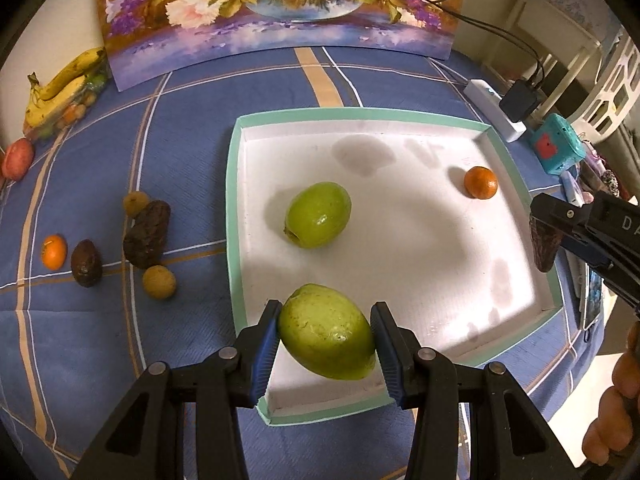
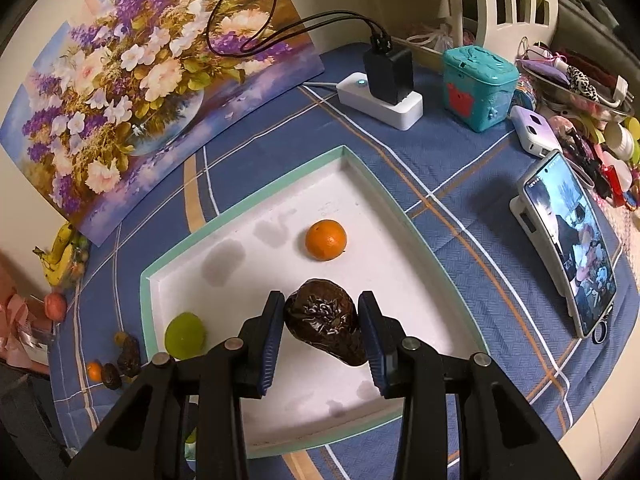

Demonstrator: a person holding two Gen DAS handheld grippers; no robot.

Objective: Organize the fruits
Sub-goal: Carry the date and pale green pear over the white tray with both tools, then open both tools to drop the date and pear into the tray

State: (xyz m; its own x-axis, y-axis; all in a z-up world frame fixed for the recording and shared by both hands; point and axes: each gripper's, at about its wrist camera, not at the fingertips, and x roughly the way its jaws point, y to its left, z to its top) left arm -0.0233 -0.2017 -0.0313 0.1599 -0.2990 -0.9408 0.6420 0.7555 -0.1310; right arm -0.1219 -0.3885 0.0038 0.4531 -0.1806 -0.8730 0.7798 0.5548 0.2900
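Blue plaid tablecloth (image 1: 192,128) over a flat surface, bearing a white tray with mint rim (image 1: 231,184) at centre. Left of the tray: small orange (image 1: 53,251), two dark avocados (image 1: 86,263) (image 1: 147,233), two yellowish round fruits (image 1: 159,282) (image 1: 135,203), a reddish fruit, possibly an apple (image 1: 17,159), and bananas (image 1: 60,84). Toward the rear and right: floral painting (image 2: 120,80), white power strip (image 2: 380,100), teal box (image 2: 478,88), propped phone (image 2: 568,244).

Both views are lit warmly and fairly brightly from overhead, and the white tray (image 1: 400,240) floor is blown out to glare in the middle, with soft grey shadows cast across it. Strong fisheye bending and dark vignetted corners are seen at the edges, while the centre is kept sharp.
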